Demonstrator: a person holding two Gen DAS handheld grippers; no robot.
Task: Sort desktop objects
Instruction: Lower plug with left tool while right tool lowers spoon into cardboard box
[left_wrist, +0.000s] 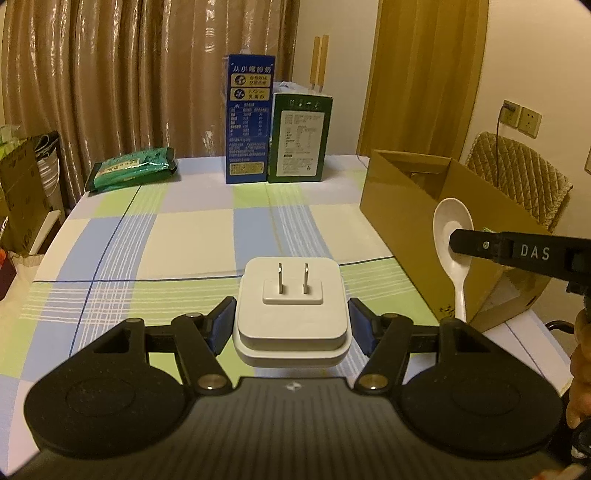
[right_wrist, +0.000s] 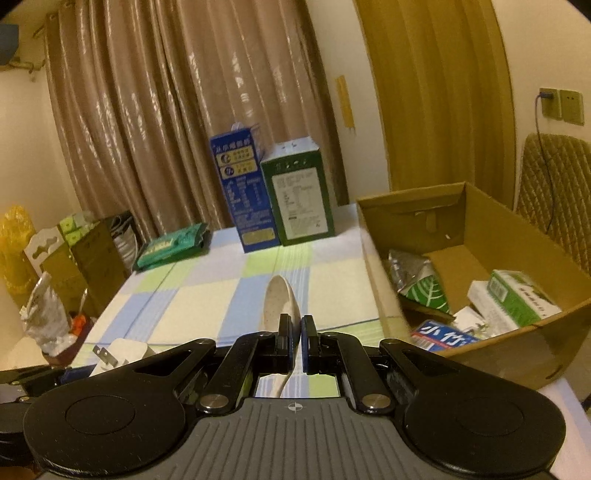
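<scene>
Now my left tool (left_wrist: 291, 317) grips the white plug adapter (left_wrist: 291, 306) by its sides, prongs facing away, lifted over the checked surface (left_wrist: 192, 236). My right tool (right_wrist: 295, 332) is pinched tight on the white spoon (right_wrist: 280, 302), bowl forward, handle running back between the pads. The open cardboard box (right_wrist: 517, 229) sits just right, partly filled; surface ahead open up to two upright cartons.

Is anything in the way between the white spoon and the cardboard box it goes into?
Nothing visible blocks it. The right tongs hold the spoon above the checked tablecloth, and the cardboard box sits open-topped just to its right. Only the box's near wall has to be cleared.
</scene>
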